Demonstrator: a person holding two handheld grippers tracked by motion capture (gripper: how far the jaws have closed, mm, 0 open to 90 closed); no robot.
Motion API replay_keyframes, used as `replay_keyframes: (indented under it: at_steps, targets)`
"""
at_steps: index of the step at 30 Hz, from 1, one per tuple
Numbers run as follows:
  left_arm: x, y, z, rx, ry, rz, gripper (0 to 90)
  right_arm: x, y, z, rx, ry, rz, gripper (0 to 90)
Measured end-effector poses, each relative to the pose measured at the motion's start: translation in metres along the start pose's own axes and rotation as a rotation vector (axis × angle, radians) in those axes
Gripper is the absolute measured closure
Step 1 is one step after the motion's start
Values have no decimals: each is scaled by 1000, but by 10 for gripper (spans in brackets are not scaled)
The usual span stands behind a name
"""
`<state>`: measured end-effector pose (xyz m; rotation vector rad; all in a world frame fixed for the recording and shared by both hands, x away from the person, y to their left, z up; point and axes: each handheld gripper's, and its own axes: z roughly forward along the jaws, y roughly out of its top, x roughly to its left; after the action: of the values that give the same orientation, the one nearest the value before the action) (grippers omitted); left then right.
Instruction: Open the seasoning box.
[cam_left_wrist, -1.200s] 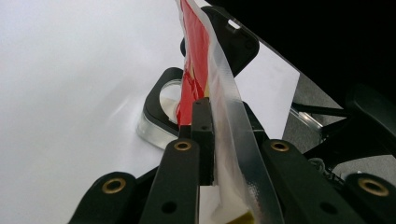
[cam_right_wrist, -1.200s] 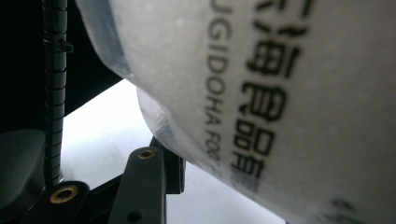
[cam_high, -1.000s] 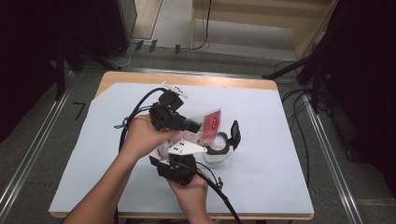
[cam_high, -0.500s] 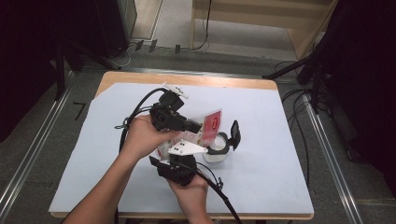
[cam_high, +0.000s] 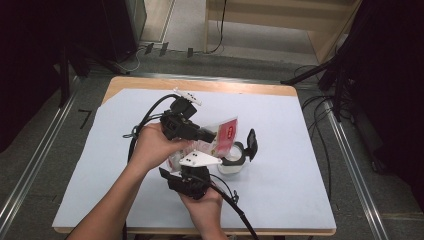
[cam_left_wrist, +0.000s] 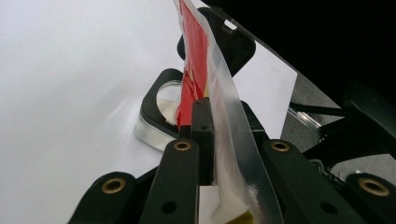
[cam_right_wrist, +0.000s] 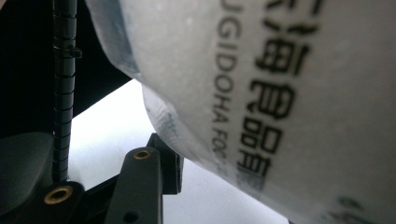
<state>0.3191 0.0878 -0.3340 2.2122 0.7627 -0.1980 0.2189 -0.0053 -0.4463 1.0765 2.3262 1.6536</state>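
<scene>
Almost nothing differs from the earlier high-view pictures: both hands sit in the same spot at centre frame, the packet keeps its tilt over the container, so this reads as a pause mid-pour or mid-positioning rather than progress. The left hand-held gripper (cam_high: 212, 136), centre of the high view, is clamped nearly shut on the red-and-clear snack packet (cam_high: 223, 134); in the left gripper view its black jaws pinch the packet's (cam_left_wrist: 201, 70) sealed edge, with the film running up and away toward the top of the frame. The right hand-held gripper (cam_high: 192, 172), lower centre, has its jaws partly open, with the packet's (cam_right_wrist: 289, 93) printed clear body close above one jaw in the right gripper view; whether the pads actually press it I cannot tell. The round clear container (cam_high: 232, 161) with black rim and flipped-open lid (cam_high: 251, 142) stands on the white tabletop (cam_high: 300, 175) just right of the right gripper and below the packet's lower end; in the left gripper view it (cam_left_wrist: 161, 116) sits just beyond the jaw tips, directly under the hanging packet. Judgement: packet is lined up over the opening, contents not yet visibly moving.
</scene>
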Motion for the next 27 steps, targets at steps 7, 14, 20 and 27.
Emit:
replay_keyframes:
  at_steps: [7,14,20,27]
  targets:
    - [-1,0,0,-2,0,-2,823,0,0,0,3,-2,2,632]
    - [-3,1,0,-9,5,3,820,-1,1,-2,-7,10,14,632]
    - [-4,1,1,-8,10,8,807,-4,1,-2,-10,31,45,632]
    - [-4,1,1,-10,9,10,803,-4,2,-2,-9,30,49,632]
